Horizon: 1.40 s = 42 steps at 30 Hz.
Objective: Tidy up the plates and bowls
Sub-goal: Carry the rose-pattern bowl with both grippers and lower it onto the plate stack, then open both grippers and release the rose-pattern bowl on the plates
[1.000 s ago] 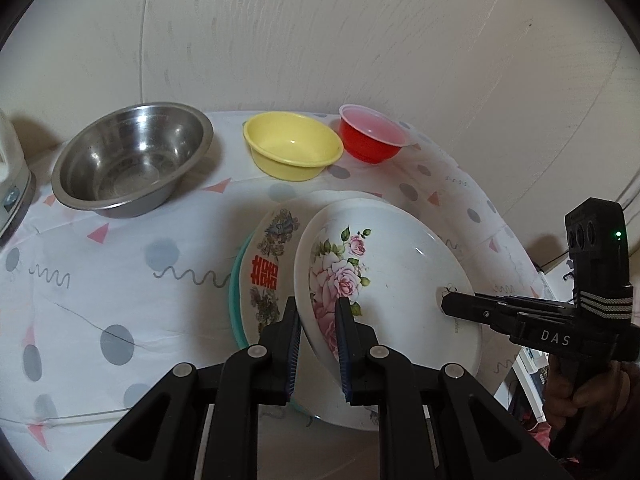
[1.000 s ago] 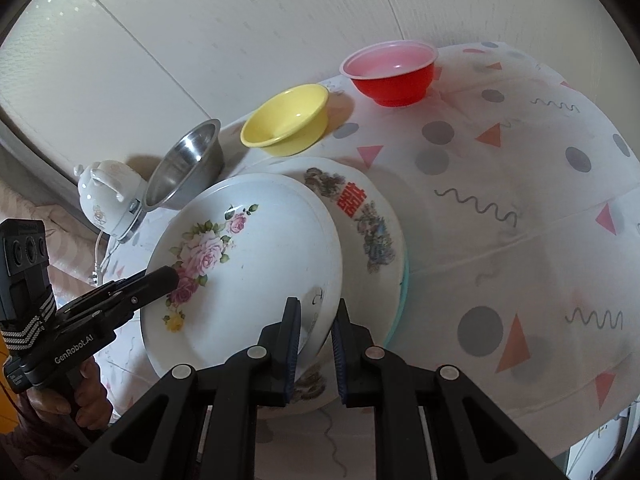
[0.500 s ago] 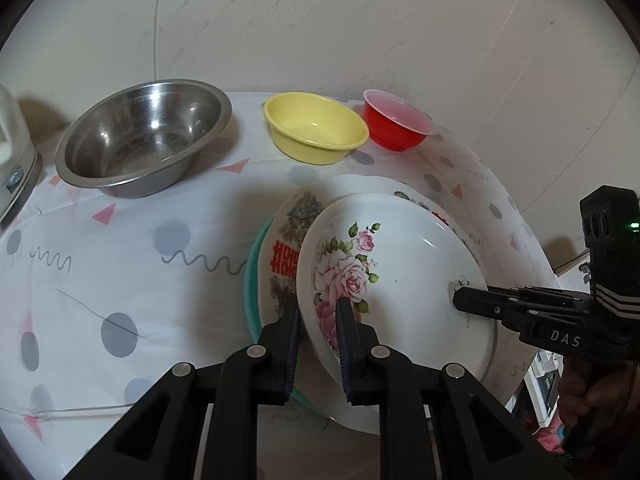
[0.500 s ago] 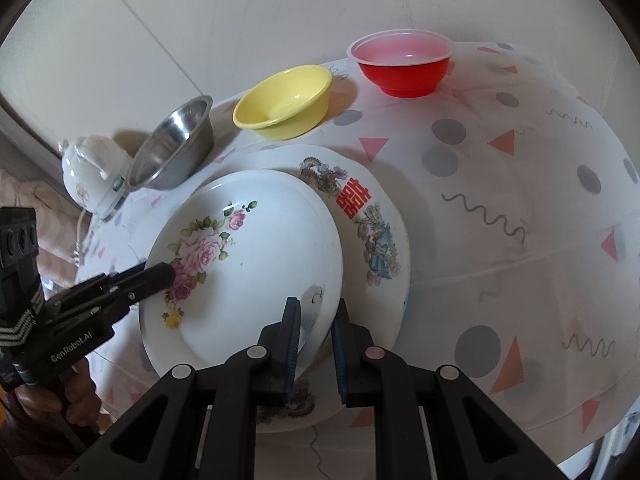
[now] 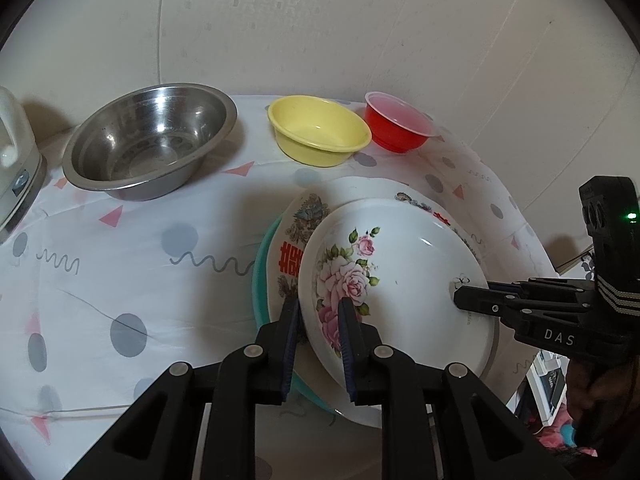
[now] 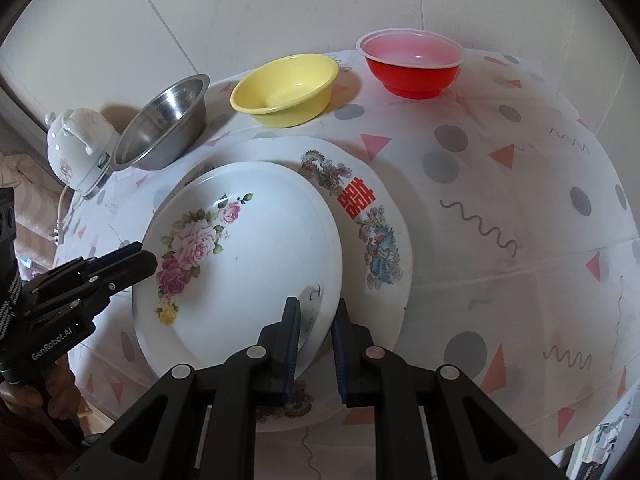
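Round table, dotted cloth [image 5: 120, 248], set against pale wall. Rose plate [image 5: 400, 280] is pinched at opposite rims by left gripper [image 5: 318, 320] and right gripper [image 6: 316, 320], atop near plate stack.

Black left gripper [image 5: 318, 344], blue pads [image 5: 345, 344], silver screws, white "DAS" lettering

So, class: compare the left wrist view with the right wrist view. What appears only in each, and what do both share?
Only the left wrist view shows the teal plate edge under the stack. Only the right wrist view shows the whole white kettle. Both show the rose plate gripped at opposite rims by the left claw and right claw, above the red-character plate, plus the steel bowl, yellow bowl and red bowl.
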### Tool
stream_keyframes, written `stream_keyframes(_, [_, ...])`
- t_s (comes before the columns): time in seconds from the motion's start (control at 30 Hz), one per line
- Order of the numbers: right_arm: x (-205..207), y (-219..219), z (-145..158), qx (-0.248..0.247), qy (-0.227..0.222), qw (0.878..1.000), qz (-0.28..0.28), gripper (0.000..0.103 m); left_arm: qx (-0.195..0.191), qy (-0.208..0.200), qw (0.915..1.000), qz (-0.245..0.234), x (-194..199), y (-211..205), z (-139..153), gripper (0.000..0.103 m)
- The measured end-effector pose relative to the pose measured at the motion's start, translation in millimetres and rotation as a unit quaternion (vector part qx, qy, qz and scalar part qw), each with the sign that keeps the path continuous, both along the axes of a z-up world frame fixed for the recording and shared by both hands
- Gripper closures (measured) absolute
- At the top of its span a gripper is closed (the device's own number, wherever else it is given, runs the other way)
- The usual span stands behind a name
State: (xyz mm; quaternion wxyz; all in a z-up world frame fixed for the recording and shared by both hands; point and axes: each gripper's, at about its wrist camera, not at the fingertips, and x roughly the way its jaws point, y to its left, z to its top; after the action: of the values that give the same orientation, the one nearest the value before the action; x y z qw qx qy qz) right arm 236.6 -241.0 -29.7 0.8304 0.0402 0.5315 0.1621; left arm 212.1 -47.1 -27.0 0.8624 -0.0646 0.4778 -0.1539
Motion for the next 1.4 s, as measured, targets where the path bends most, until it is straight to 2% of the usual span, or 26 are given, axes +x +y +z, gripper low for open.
stream_keyframes(0.4, [0, -4, 3, -0.002, -0.004, 1.000, -0.017, 0.086, -0.003, -0.001, 1.0000, -0.009, -2, -2, 1, 0.084])
stream_keyframes(0.63, [-1, 6, 7, -0.033, -0.013, 0.999, 0.011, 0.072, 0.002, 0.000, 1.0000, 0.000, -5, 1, 2, 0.084])
stream_keyframes(0.97, [-8, 6, 12, -0.070, -0.013, 0.997, 0.042, 0.070, -0.002, -0.008, 0.9999, 0.008, -8, 5, 7, 0.082])
stream_keyframes(1.17, [-9, -3, 19, -0.056, -0.032, 0.997, 0.036, 0.071, -0.001, -0.008, 0.9999, 0.006, -8, 4, 6, 0.081])
stream_keyframes(1.33, [5, -14, 20, -0.012, -0.053, 0.999, -0.003, 0.077, 0.006, -0.007, 1.0000, -0.001, -7, 0, 6, 0.081])
stream_keyframes(1.4, [11, -14, 16, -0.015, -0.053, 0.998, -0.014, 0.077, 0.008, -0.010, 0.9999, -0.007, -7, -3, 7, 0.081])
